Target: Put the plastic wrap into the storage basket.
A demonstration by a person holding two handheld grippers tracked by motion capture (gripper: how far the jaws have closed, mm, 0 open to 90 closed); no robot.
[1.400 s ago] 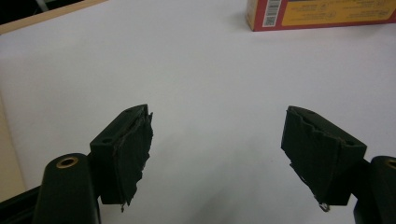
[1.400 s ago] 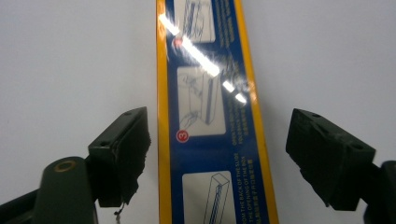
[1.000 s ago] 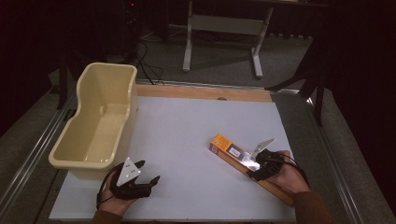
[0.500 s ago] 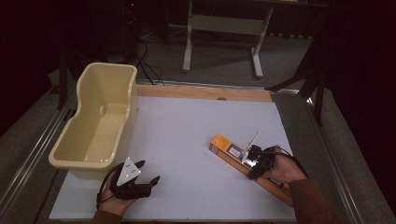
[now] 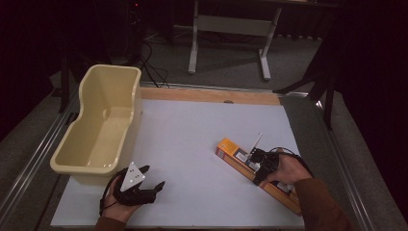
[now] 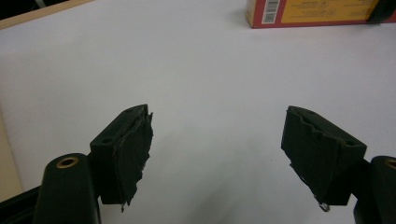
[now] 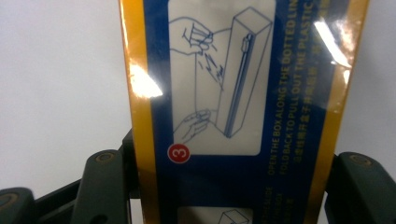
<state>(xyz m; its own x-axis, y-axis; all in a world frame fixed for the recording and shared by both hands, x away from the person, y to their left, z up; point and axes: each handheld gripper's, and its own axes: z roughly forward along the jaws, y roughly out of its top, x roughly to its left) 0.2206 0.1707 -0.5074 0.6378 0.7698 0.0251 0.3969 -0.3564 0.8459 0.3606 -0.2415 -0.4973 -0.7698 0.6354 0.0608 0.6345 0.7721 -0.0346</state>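
While left gripper (image 5: 153, 179) stays spread | right gripper (image 5: 254, 166) has advanced, now straddling box (image 5: 231, 149), grip unclear

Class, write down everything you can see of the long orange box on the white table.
The long orange box is narrow glossy cardboard, with a blue printed face of opening instructions and a barcode on one end. It lies flat and diagonal on the white table, right of centre. The right gripper straddles it, one of the fingers at each long edge; contact is unclear.

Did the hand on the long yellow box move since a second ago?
Yes. The right gripper has slid up the long yellow box, toward its far end and the yellow tub. The box itself has stayed put.
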